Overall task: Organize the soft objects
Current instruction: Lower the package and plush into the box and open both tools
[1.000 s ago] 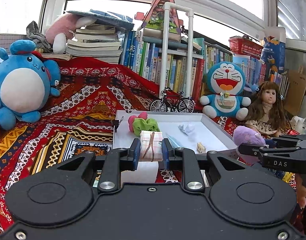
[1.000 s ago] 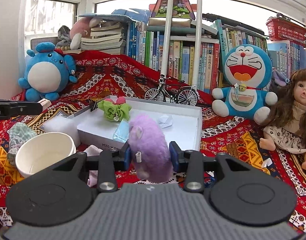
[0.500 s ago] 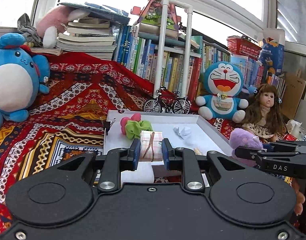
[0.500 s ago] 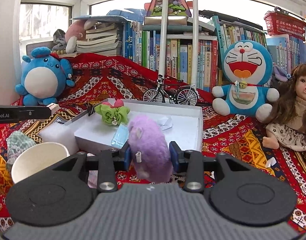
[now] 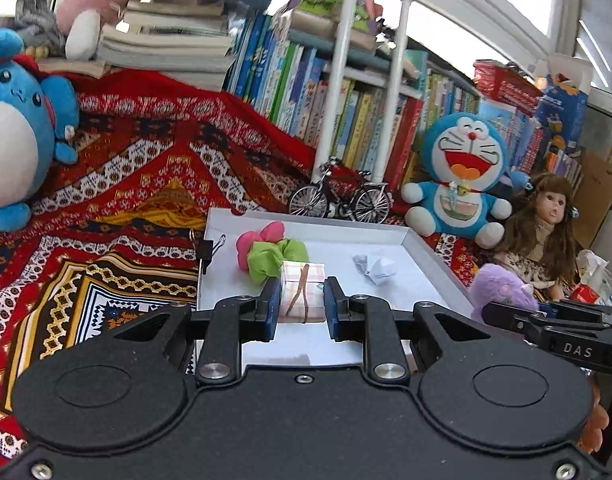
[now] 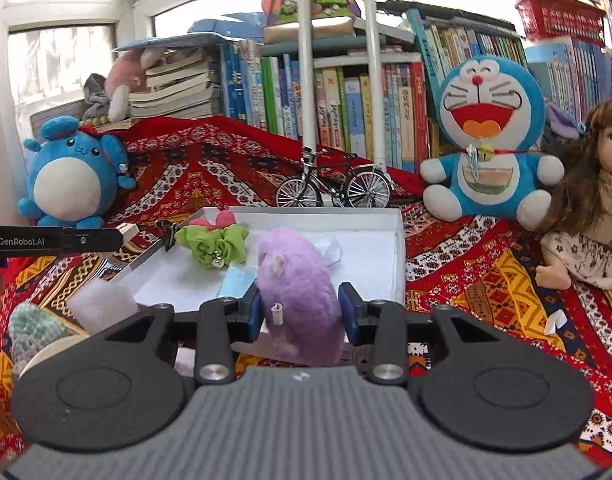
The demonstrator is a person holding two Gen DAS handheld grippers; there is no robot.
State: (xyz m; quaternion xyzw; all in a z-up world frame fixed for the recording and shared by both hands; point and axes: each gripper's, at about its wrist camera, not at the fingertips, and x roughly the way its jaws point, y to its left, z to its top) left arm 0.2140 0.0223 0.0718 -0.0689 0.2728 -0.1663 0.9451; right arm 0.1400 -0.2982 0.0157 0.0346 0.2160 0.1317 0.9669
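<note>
My left gripper [image 5: 302, 304] is shut on a small plaid gift-box cushion [image 5: 302, 292] tied with brown string, held above the near part of the white tray [image 5: 429, 256]. My right gripper [image 6: 302, 312] is shut on a fluffy purple plush [image 6: 300, 296], held just before the tray's near edge [image 6: 399, 240]; the plush also shows at the right of the left wrist view [image 5: 501, 292]. In the tray lie a green scrunchie [image 5: 276, 258], a pink scrunchie [image 5: 262, 236], a crumpled white paper [image 5: 375, 266] and a light blue mask [image 6: 236, 282].
A red patterned cloth [image 5: 118, 200] covers the surface. A blue round plush [image 6: 72, 172], a Doraemon plush [image 6: 489, 140], a doll [image 6: 593, 200] and a toy bicycle [image 6: 333, 186] stand behind the tray. A paper cup [image 6: 50, 354], a knitted item [image 6: 32, 330] and white foam [image 6: 102, 302] lie left.
Both grippers have moved forward toward the tray with their objects held. The left gripper has swung right, so the blue plush slid to the view's left edge.
</note>
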